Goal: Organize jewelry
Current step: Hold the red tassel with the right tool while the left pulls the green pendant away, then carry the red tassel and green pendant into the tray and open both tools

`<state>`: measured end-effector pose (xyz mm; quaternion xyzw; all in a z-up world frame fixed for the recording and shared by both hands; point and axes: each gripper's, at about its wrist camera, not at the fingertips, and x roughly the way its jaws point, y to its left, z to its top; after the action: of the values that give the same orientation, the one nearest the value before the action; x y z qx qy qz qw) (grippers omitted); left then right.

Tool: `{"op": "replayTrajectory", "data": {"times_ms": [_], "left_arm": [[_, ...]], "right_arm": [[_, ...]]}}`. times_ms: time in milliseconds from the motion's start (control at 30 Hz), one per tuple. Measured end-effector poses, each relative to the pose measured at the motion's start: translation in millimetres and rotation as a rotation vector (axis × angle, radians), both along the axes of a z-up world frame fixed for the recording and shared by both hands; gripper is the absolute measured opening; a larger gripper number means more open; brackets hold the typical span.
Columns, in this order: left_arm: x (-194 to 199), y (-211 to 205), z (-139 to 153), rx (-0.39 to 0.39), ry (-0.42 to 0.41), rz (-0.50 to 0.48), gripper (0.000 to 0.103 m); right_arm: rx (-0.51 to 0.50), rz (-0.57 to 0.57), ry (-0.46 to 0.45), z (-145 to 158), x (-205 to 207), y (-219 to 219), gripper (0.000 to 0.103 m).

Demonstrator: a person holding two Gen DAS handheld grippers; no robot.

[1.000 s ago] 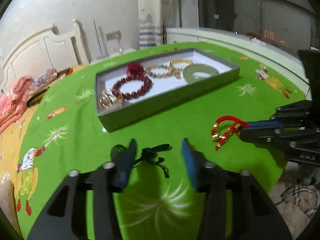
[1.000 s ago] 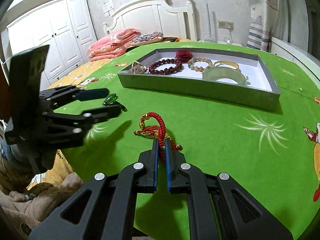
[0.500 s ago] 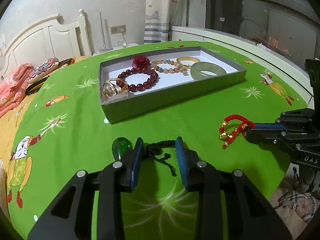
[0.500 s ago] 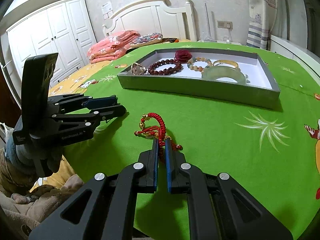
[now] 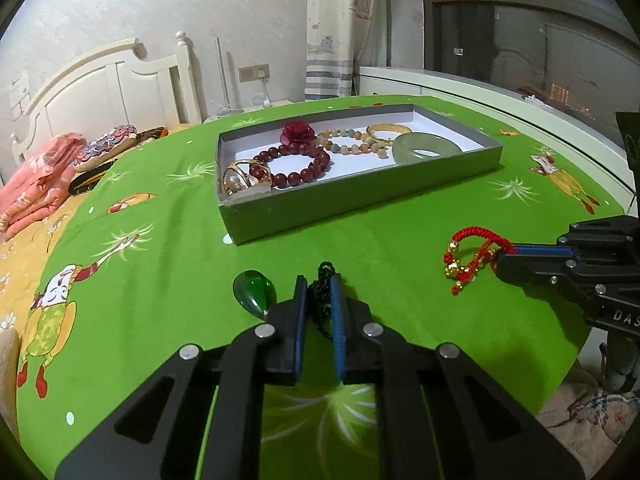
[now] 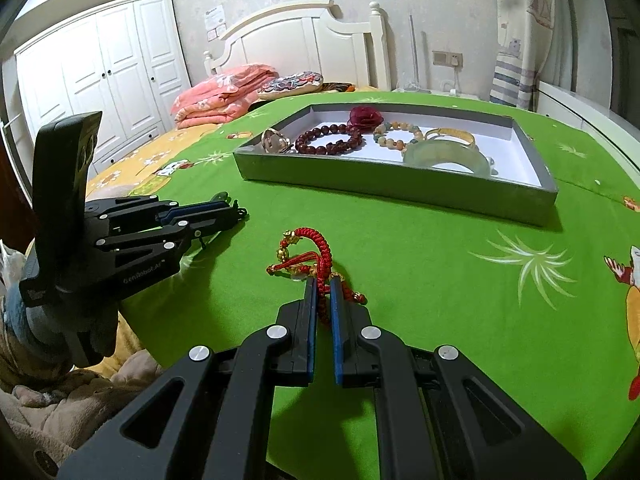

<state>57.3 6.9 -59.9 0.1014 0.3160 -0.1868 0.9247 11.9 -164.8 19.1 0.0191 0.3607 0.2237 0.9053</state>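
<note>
Left tool is pressed together on the black cord of the pendant necklace, low over the green surface. The green teardrop stone lies just beside its left finger, resting on the cloth. Over on the right, the right tool is pinching the red braided bracelet; its gold beads and loose loops hang out ahead of the fingertips, close to the surface. Both tools sit near the front edge, well apart from each other. Beyond them sits the grey tray, and inside it a dark red bead bracelet, a red flower piece, a pale mixed-bead bracelet, a gold bangle, a jade bangle and a gold ring in the near left corner.
</note>
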Motion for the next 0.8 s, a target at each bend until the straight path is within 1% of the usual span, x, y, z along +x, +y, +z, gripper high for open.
{"op": "replayTrajectory", "data": {"times_ms": [233,333,633,800], "left_arm": [[-5,0,1,-0.006,-0.006,0.013,0.011],[-8,-1,1,-0.008,-0.01,0.018,0.011],[-18,-3,13,-0.003,-0.078,0.046,0.011],[-22,-4,23,0.0,-0.111,0.053,0.011]], "right_arm": [[0.003,-0.014,-0.007,0,0,1,0.008],[0.012,-0.021,-0.023,2,-2,1,0.007],[0.042,-0.049,-0.095,14,-8,-3,0.006],[0.024,-0.071,-0.146,24,-10,0,0.006]]}}
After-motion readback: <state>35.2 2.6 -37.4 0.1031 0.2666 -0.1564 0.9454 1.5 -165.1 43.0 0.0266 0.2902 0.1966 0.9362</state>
